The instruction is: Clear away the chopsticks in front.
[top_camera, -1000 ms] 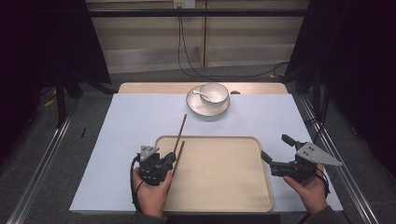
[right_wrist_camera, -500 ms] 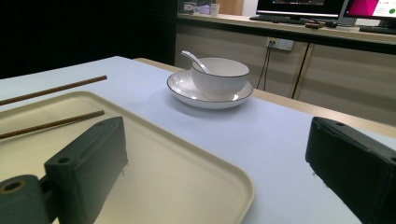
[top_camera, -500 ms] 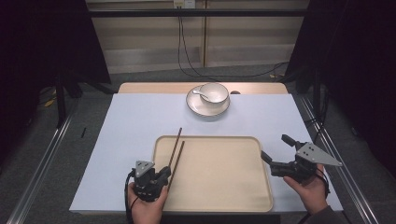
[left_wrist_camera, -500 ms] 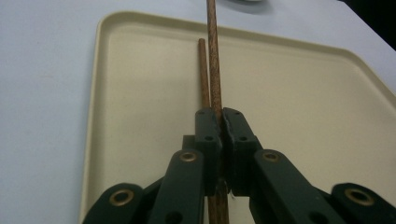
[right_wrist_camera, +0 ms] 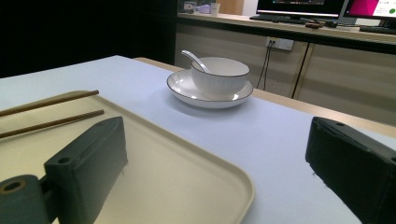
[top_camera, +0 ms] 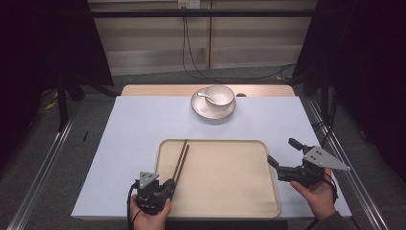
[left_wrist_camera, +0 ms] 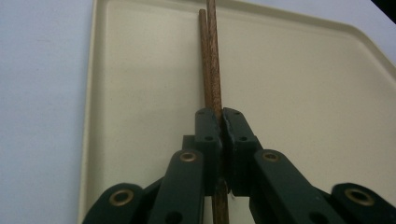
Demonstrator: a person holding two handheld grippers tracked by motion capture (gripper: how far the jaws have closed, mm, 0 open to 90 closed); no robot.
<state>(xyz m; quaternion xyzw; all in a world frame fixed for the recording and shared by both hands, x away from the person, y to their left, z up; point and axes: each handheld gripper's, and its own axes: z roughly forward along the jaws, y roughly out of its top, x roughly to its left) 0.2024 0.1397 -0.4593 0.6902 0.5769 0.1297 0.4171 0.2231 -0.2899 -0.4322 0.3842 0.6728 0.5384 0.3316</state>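
Note:
A pair of brown wooden chopsticks (top_camera: 182, 155) lies along the left part of a beige tray (top_camera: 225, 182), far tips near its far rim. My left gripper (top_camera: 170, 184) sits at the tray's near left corner, shut on their near ends. In the left gripper view the jaws (left_wrist_camera: 220, 116) press together on one chopstick (left_wrist_camera: 213, 56), the other lying close against its left side on the tray (left_wrist_camera: 303, 93). My right gripper (top_camera: 281, 151) rests by the tray's right edge, open and empty. In its own view the jaws (right_wrist_camera: 217, 140) stand wide apart over the tray corner (right_wrist_camera: 177, 182), chopsticks (right_wrist_camera: 46, 101) at left.
A white bowl (top_camera: 220, 95) with a white spoon (top_camera: 205, 96) stands on a white saucer (top_camera: 213, 109) at the far middle of the pale blue tabletop (top_camera: 134, 134). The bowl (right_wrist_camera: 219, 77) is well beyond the right gripper. Cables hang behind the table.
My left gripper has drawn back toward the table's near edge and sunk a little, pulling the chopsticks with it so their tips now lie at the tray's far rim. The right gripper has stayed put.

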